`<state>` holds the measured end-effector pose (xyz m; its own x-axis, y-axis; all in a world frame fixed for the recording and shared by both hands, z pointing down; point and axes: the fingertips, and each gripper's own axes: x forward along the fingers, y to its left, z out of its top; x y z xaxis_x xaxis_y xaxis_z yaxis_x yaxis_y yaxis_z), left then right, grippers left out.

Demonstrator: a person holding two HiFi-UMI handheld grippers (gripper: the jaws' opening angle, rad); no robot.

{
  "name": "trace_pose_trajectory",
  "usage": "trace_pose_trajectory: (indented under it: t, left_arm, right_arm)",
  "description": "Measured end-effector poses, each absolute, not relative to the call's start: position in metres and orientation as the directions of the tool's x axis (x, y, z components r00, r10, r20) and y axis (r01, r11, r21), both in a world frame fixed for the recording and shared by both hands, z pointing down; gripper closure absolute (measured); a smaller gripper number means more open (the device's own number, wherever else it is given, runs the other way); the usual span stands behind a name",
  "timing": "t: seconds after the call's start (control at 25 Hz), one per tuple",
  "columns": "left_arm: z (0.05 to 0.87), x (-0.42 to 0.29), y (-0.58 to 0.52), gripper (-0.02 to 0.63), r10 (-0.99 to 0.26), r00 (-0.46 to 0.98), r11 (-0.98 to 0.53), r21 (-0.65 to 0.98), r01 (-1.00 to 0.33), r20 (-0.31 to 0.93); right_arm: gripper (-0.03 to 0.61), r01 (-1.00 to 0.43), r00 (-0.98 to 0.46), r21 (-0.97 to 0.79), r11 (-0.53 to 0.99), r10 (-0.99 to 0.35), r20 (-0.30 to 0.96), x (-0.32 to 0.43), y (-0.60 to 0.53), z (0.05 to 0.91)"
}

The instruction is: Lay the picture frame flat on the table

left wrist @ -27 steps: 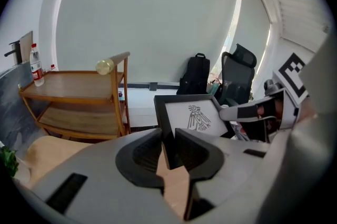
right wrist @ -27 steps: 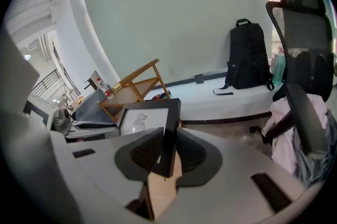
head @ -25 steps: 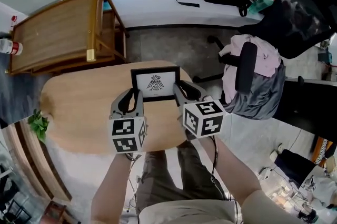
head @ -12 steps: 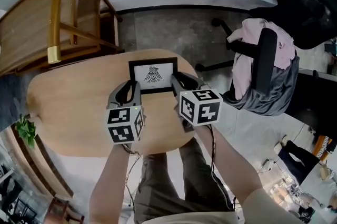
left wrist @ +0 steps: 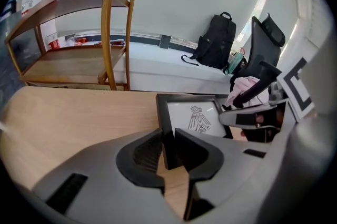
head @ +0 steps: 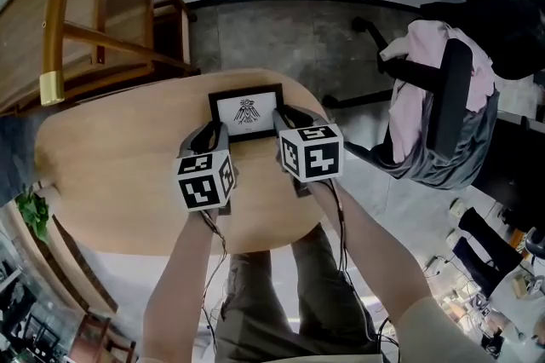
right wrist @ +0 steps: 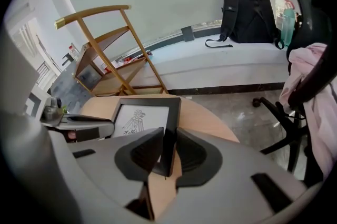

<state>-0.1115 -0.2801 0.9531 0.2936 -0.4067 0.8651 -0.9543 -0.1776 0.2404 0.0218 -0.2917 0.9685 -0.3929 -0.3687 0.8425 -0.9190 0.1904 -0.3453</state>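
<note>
A black picture frame (head: 246, 112) with a bird drawing stands near the far edge of the oval wooden table (head: 111, 174). My left gripper (head: 213, 137) is shut on the frame's left edge (left wrist: 164, 133). My right gripper (head: 283, 123) is shut on its right edge (right wrist: 170, 133). In the left gripper view the picture frame (left wrist: 195, 116) leans back, with the right gripper (left wrist: 247, 115) at its far side. In the right gripper view the frame's print (right wrist: 138, 120) faces me and the left gripper (right wrist: 79, 122) shows at its other side.
A wooden chair (head: 81, 37) stands beyond the table at the left. An office chair with pink clothing (head: 434, 97) stands at the right. A black backpack (right wrist: 247, 4) rests on a low ledge. A small green plant (head: 32, 212) sits at the table's left edge.
The camera view has shifted, so the table and frame sit higher in the picture. Both grippers stay at the frame's two side edges, a little closer to it.
</note>
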Motion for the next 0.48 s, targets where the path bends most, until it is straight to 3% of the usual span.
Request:
trace_pose_trajectory:
  t: [0.48]
  left_arm:
    - [0.981, -0.118, -0.274, 0.538, -0.371, 0.340, -0.122, 0.318, -0.940, 0.864]
  right_arm:
    - [0.518, -0.906, -0.386, -0.284, 0.315, -0.334, 0.860, 0.012, -0.295, 0.990]
